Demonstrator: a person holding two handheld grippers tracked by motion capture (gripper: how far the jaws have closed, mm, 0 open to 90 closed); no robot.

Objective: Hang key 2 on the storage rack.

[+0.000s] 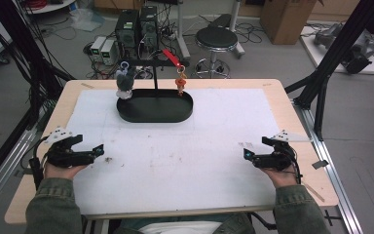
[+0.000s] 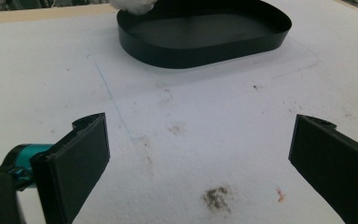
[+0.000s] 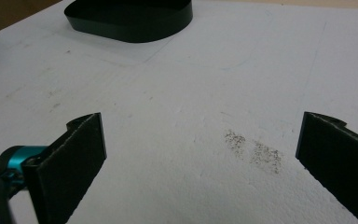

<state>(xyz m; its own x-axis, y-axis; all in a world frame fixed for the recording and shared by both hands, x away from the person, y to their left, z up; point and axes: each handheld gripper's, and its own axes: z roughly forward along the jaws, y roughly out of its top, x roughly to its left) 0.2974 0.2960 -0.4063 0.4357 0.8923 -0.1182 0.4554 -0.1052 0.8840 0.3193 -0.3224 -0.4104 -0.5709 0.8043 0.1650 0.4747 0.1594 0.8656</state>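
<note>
Grippers rest wide apart, empty: left gripper (image 1: 99, 149) at eight o'clock, right gripper (image 1: 247, 154) at four. Best approach the hanging keychains (image 1: 180, 83) above the black tray (image 1: 126, 111) at twelve slowly.

A person wears olive-green sleeves on both forearms, with a pale garment at the lap. Each hand carries black tongs: the left tongs (image 1: 97, 149) and the right tongs (image 1: 248, 154). Each has a black body, a small teal part near the jaws, a grey three-cornered plate on top dotted with small marks, and a dark cable trailing back. The jaws are flat, black, rectangular pads with matte faces.
</note>
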